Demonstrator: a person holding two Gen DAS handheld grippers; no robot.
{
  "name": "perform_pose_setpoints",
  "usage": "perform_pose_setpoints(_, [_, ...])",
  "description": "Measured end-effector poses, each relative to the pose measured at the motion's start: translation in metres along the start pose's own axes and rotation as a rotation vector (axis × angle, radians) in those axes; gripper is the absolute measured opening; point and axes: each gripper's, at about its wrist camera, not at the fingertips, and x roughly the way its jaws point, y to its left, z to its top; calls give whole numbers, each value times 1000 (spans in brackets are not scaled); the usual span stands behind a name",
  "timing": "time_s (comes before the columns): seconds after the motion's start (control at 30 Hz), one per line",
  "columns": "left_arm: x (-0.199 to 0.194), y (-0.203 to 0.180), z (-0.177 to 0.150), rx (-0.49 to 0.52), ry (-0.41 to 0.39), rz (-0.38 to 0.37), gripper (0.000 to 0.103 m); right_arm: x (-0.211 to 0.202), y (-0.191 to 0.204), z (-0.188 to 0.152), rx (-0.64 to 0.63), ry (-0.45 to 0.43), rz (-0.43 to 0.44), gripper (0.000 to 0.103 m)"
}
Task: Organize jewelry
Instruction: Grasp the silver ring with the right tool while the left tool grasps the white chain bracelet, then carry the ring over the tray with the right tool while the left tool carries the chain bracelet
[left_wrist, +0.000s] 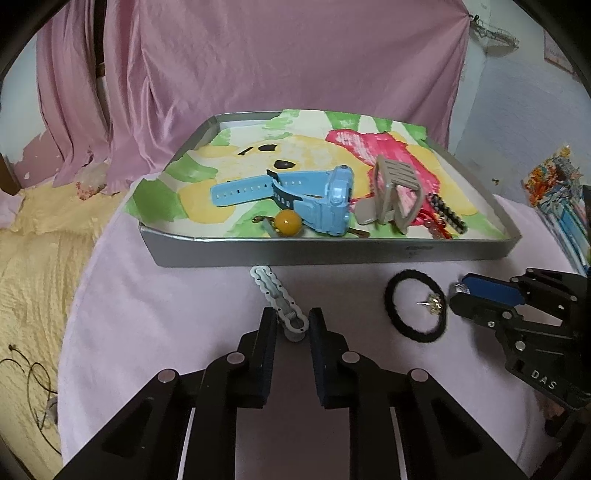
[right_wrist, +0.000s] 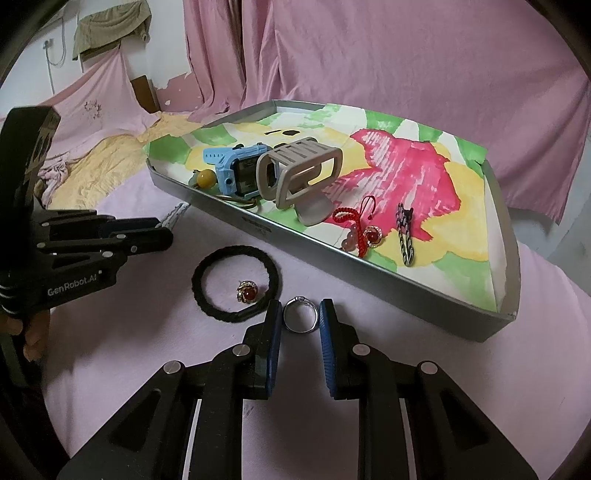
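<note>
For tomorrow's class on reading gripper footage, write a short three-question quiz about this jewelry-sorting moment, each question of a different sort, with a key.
1. True or false: the blue watch lies inside the tray.
2. What sits between the fingers of the right gripper? A) the silver ring B) the black hair tie C) the red-stone ring
3. Fill in: the left gripper has its fingers on either side of the grey ____.

Key: 1 true; 2 A; 3 hair clip.
</note>
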Motion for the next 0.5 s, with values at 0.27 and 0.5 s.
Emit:
perform_pose_setpoints(0.27, [-15, -3, -16, -35, -54, -108, 17, -15, -6, -11, 64, -44, 11, 18])
perform_pose_setpoints(0.5, [-36, -8, -12, -48, -164, -151, 17, -34, -11, -13, 105, -125, -12, 18])
